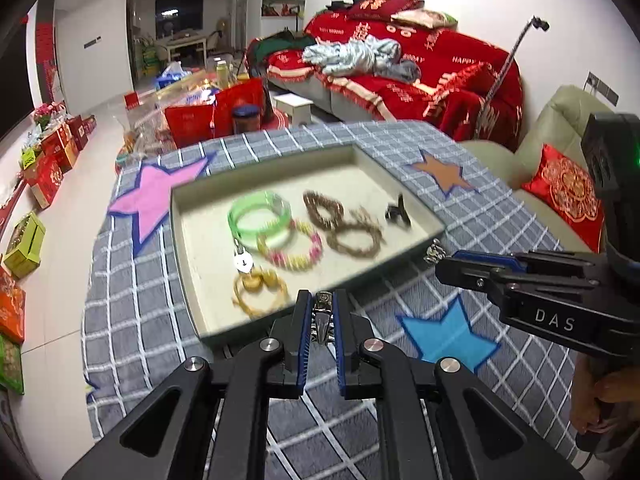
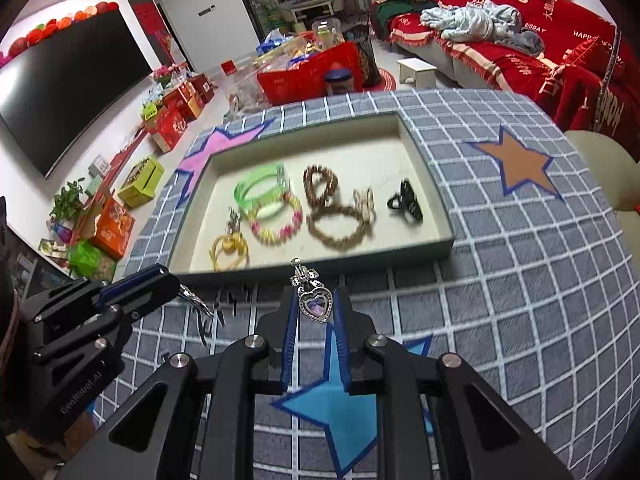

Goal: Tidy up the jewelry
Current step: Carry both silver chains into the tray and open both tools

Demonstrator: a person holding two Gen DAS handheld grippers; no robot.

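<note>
— Behind our desk (image 2: 540,280), with its grey checked cloth and coloured stars, we see a sofa under red covers (image 1: 440,64). What are we holding?

— Our right claw (image 2: 316,316) is clamped on a silver heart-shaped pendant with a purple stone (image 2: 316,305), hanging between the blue pads. Our left claw (image 1: 323,316) is closed on a small silvery metal piece (image 1: 323,312); we cannot tell what kind.

— And the rest of the jewelry?

— It lies in the shallow beige tray with a dark rim (image 1: 188,248), just beyond both claws: green translucent bangles (image 1: 258,218), a pink-and-yellow bead bracelet (image 1: 290,246), brown bead bracelets (image 1: 340,224), a yellow bracelet (image 1: 260,288) and a black clip (image 1: 398,214).
</note>
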